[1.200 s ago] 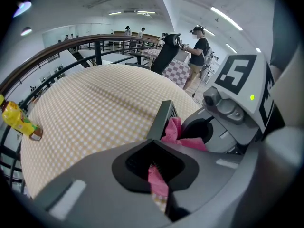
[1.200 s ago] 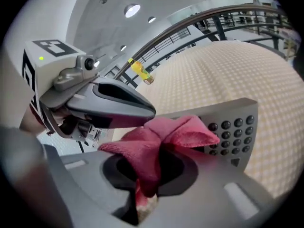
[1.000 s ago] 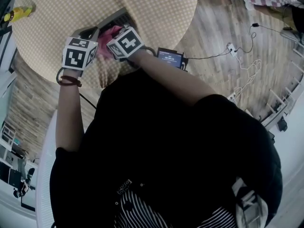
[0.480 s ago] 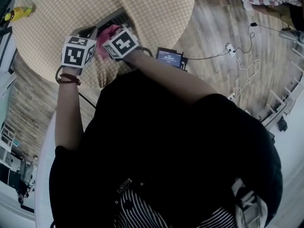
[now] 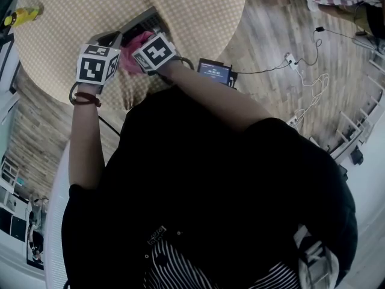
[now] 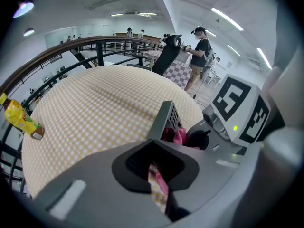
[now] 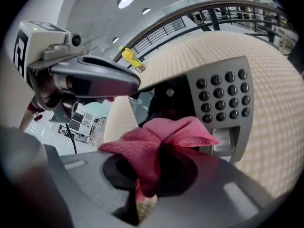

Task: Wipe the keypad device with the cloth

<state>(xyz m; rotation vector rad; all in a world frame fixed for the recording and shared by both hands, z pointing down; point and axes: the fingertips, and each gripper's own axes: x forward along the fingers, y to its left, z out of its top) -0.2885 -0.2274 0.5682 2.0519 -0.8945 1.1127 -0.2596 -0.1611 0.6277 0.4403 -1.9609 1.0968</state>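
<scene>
Right gripper [image 7: 142, 182] clamps a bunched pink cloth [image 7: 164, 134] against the grey button-faced keypad device [image 7: 223, 103] for wiping — left gripper [image 6: 159, 175], jaws together, sits beside.

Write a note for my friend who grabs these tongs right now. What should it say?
Left gripper: tongs look pinched on the edge of the keypad device, holding it tilted up over the round table.
Right gripper: tongs shut on the pink cloth, which is bunched against the device just below its buttons.
Done: cloth is in hand and at the device.
Left: rub over the buttons and the dark top part. How much is already wiped cannot be told.
</scene>
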